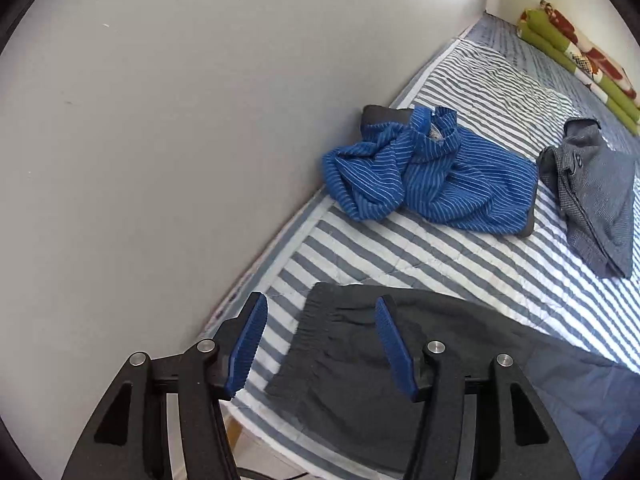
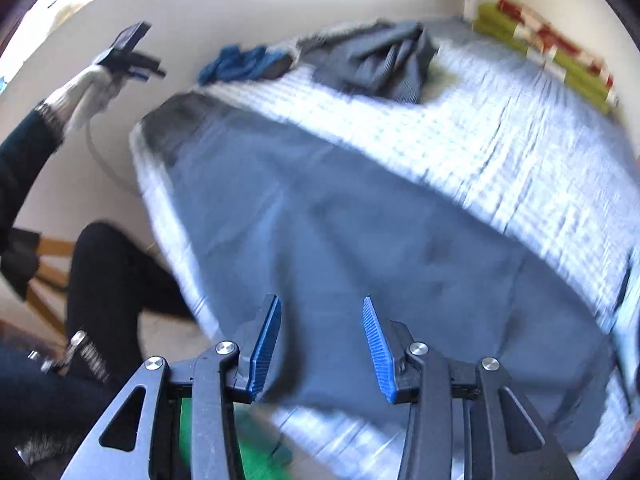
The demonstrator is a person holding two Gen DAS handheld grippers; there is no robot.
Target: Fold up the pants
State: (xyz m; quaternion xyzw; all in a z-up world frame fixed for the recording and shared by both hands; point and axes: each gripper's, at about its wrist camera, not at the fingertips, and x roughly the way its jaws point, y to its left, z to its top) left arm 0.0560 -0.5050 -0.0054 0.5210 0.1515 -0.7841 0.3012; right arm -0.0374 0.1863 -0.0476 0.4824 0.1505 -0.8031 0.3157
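pants (image 2: 340, 240) are being left spread flat on the bed (image 1: 480, 264), waistband nearest the wall | left gripper (image 1: 320, 340) and right gripper (image 2: 320, 344) fingers are spread, nothing pinched | risk: waistband being dragged off the bed's edge by a fingertip

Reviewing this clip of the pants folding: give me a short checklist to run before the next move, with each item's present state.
1. Left gripper jaws open, nothing pinched: ok.
2. Right gripper jaws open, nothing pinched: ok.
3. Dark pants lying on the striped bed cover, waistband end under the left gripper: ok.
4. Pants free of wrinkles: cannot tell; the right wrist view is blurred.
5. Blue striped garment and grey garment lying apart from the pants: ok.
6. Pants fully on the bed: cannot tell; their near edge lies close to the bed's edge.
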